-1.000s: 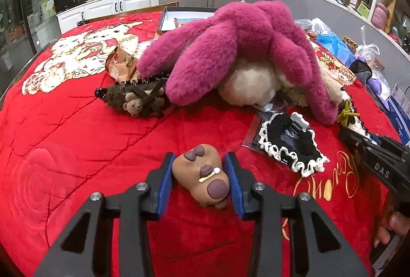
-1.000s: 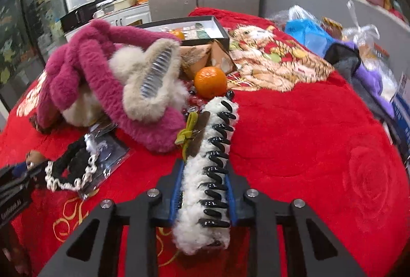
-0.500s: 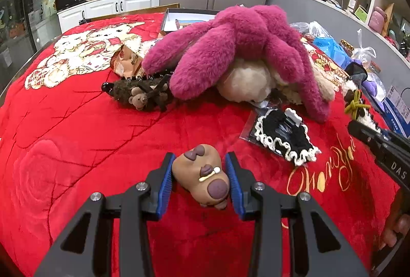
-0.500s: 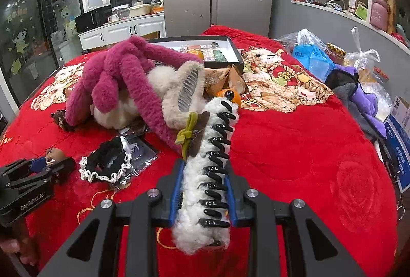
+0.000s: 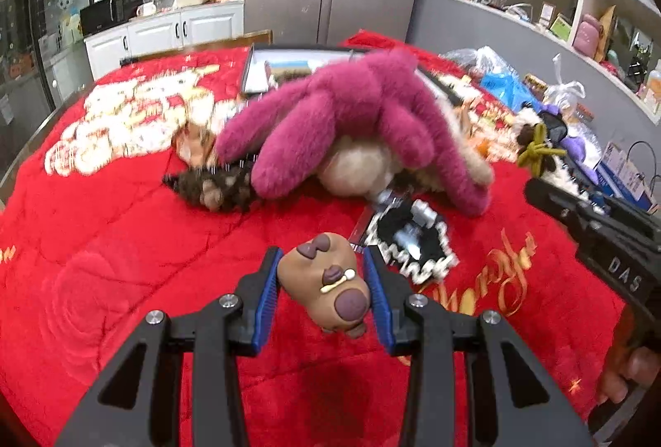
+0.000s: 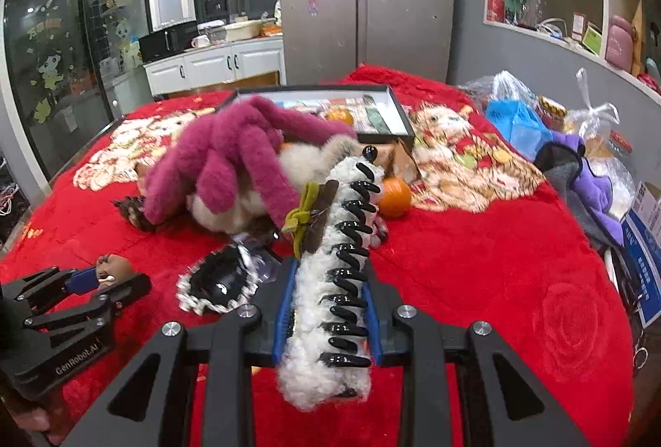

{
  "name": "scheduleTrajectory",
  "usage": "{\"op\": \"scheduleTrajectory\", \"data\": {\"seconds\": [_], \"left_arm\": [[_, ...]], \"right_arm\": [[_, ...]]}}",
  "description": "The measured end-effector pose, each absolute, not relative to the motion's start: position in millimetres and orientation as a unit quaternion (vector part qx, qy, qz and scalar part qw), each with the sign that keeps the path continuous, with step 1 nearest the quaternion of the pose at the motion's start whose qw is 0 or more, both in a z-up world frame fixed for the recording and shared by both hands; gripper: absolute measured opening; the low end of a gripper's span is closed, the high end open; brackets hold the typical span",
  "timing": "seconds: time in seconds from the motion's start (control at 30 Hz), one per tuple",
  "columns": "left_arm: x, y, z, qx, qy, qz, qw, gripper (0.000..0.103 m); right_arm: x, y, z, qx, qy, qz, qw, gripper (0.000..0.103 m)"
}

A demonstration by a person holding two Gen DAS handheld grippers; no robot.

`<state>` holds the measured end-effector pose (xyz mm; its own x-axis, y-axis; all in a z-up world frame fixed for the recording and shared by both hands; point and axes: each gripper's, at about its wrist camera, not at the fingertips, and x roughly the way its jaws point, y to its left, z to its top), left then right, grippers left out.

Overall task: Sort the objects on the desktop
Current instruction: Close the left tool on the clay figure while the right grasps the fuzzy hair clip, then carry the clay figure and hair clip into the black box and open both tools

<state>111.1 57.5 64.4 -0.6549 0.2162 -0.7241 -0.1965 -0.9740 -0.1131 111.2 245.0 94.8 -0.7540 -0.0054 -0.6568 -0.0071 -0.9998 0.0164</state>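
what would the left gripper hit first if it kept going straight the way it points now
Probably the black lace-trimmed hair accessory on the red blanket, just ahead and slightly right of the left gripper, which holds a brown toy figure. The pink plush lies further on. Depth is uncertain.

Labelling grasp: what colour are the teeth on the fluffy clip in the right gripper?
Glossy black teeth on white fleece; clearest in the right wrist view.

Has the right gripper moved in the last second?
Yes. The right gripper, shut on the fuzzy hair clip, has lifted: the orange and black tray sit lower in its view.
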Motion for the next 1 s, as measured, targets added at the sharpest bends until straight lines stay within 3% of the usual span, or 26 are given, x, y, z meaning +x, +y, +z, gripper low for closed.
{"op": "scheduleTrajectory", "data": {"seconds": [0.47,1.0], "left_arm": [[108,59,149,-0.343,-0.008,0.933,0.110,0.040],[70,78,187,-0.327,-0.002,0.936,0.133,0.040]], "right_arm": [[114,233,150,-0.312,0.004,0.950,-0.010,0.029],[72,239,188,-0.292,0.001,0.956,-0.012,0.029]]}}
